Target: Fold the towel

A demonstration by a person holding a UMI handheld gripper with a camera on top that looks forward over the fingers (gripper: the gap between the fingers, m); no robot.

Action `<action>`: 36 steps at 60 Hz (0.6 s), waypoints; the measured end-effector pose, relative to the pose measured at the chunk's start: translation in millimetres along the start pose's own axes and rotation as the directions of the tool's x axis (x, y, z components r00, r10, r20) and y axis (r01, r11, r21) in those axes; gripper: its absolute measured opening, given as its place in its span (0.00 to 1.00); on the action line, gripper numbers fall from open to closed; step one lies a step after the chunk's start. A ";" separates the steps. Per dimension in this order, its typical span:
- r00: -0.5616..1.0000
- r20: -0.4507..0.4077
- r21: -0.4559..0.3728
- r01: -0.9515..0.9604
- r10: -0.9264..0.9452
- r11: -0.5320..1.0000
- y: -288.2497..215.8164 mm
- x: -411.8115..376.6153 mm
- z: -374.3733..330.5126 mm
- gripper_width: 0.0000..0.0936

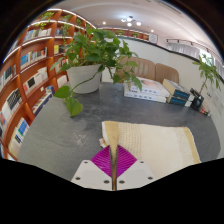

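A cream towel (155, 140) lies on the grey table (60, 135), just ahead of and to the right of my gripper (113, 152). One edge of the towel rises in a thin fold straight between my two fingers. The magenta pads (103, 158) press on that fold from both sides, so the gripper is shut on the towel's edge. The rest of the towel lies flat, stretching away to the right.
A potted green plant (88, 62) in a white pot stands at the far left of the table. Books and a box (150, 90) lie at the far side, with more books (185, 98) to the right. Red bookshelves (30, 70) line the left wall.
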State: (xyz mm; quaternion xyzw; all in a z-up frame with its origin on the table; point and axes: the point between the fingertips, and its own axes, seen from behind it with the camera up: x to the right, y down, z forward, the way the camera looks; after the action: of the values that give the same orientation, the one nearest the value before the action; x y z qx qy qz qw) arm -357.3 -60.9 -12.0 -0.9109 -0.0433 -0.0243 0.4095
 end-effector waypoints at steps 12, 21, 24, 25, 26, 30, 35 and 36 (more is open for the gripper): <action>0.985 0.108 -0.023 -0.136 0.138 0.990 -39.7 7.2 -24.8 0.04; 0.967 0.084 0.051 -0.246 0.241 0.968 -95.7 84.1 -65.3 0.04; 0.966 0.047 0.060 -0.256 0.254 0.965 -100.2 117.6 -73.0 0.04; 0.966 0.034 0.062 -0.257 0.255 0.965 -99.6 128.5 -74.9 0.04; 0.967 0.020 0.065 -0.256 0.255 0.965 -98.6 139.7 -76.1 0.04; 0.966 -0.058 0.075 -0.246 0.251 0.966 -85.9 196.9 -73.7 0.06; 0.951 -0.189 0.059 -0.237 0.244 0.970 -55.3 258.3 -66.0 0.29; 0.947 -0.217 0.058 -0.231 0.238 0.971 -48.8 267.4 -62.5 0.33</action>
State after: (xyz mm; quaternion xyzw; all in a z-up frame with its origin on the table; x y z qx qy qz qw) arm -96.6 -59.7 87.1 -0.8945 0.1111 -0.0764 0.4263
